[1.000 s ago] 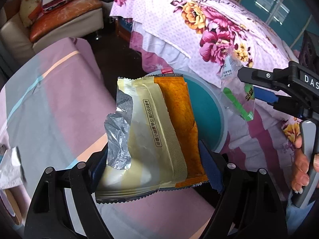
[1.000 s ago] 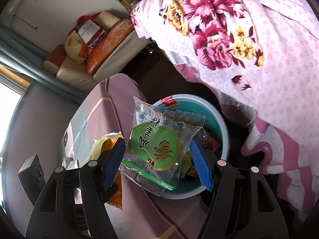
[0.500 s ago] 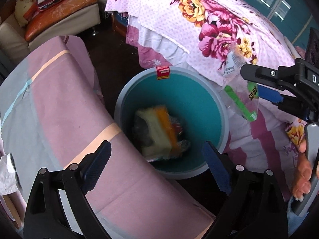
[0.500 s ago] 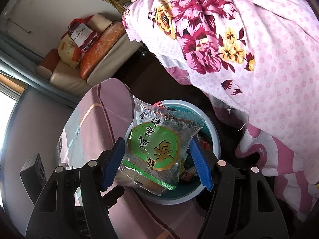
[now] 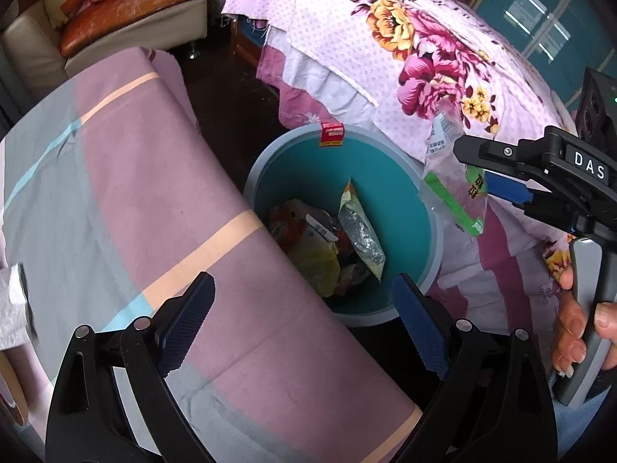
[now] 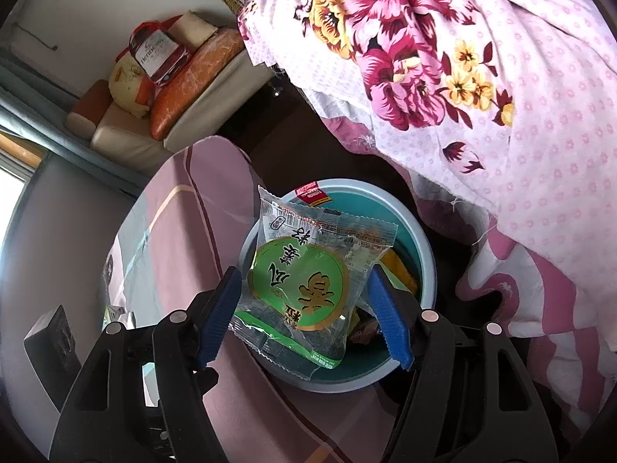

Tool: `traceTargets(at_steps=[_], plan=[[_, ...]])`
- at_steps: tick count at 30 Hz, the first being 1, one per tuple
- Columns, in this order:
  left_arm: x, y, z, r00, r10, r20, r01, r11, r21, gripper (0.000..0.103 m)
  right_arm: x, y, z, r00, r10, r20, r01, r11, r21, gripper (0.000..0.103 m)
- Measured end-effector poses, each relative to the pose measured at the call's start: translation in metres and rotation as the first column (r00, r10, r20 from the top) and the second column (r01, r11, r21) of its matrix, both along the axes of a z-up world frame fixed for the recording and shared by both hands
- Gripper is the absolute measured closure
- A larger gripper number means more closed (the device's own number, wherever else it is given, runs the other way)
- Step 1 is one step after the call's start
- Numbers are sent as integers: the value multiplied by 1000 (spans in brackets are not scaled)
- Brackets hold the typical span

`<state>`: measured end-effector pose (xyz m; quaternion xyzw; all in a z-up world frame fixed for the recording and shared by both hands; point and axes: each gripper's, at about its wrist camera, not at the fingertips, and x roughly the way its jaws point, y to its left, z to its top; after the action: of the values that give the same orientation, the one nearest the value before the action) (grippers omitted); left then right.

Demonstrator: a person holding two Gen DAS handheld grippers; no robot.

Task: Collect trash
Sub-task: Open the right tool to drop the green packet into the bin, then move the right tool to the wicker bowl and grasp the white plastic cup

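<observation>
A teal trash bin (image 5: 432,227) with a grey rim stands between the table and the bed; it also shows in the right wrist view (image 6: 426,258). Several wrappers lie in it, among them a yellow and orange wrapper (image 5: 360,227). My left gripper (image 5: 302,320) is open and empty above the table edge next to the bin. My right gripper (image 6: 304,314) is shut on a clear wrapper with a green round label (image 6: 304,281) and holds it above the bin. In the left wrist view the same wrapper (image 5: 451,177) hangs over the bin's right rim.
A table with a pink and grey striped cloth (image 5: 135,200) lies left of the bin. A bed with a floral pink cover (image 5: 424,58) stands right of it. A sofa with cushions (image 5: 127,19) is at the back. White paper (image 5: 11,308) lies at the table's left.
My left gripper has opened and let go of the yellow and orange wrapper, which fell into the bin. My right gripper has moved further over the bin with its wrapper.
</observation>
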<state>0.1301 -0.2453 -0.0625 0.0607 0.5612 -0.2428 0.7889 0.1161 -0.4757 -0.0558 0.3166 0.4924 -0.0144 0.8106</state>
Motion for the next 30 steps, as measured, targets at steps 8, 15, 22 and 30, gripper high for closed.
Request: traceTargets(at_steps=[8, 15, 22, 30], plan=[[-1, 18, 0, 999, 36, -11, -36, 999, -20, 10, 1, 15, 0, 999, 9, -32, -10, 1000, -27, 31], [-3, 35, 4, 997, 72, -11, -73, 996, -46, 9, 1, 31, 6, 999, 20, -34, -22, 998, -56, 29], [-8, 58, 10, 994, 108, -6, -108, 991, -74, 9, 3, 53, 13, 997, 58, -51, -61, 996, -62, 26], [-15, 100, 14, 984, 176, -9, -176, 979, -103, 9, 4, 95, 16, 987, 142, -72, -146, 987, -61, 26]])
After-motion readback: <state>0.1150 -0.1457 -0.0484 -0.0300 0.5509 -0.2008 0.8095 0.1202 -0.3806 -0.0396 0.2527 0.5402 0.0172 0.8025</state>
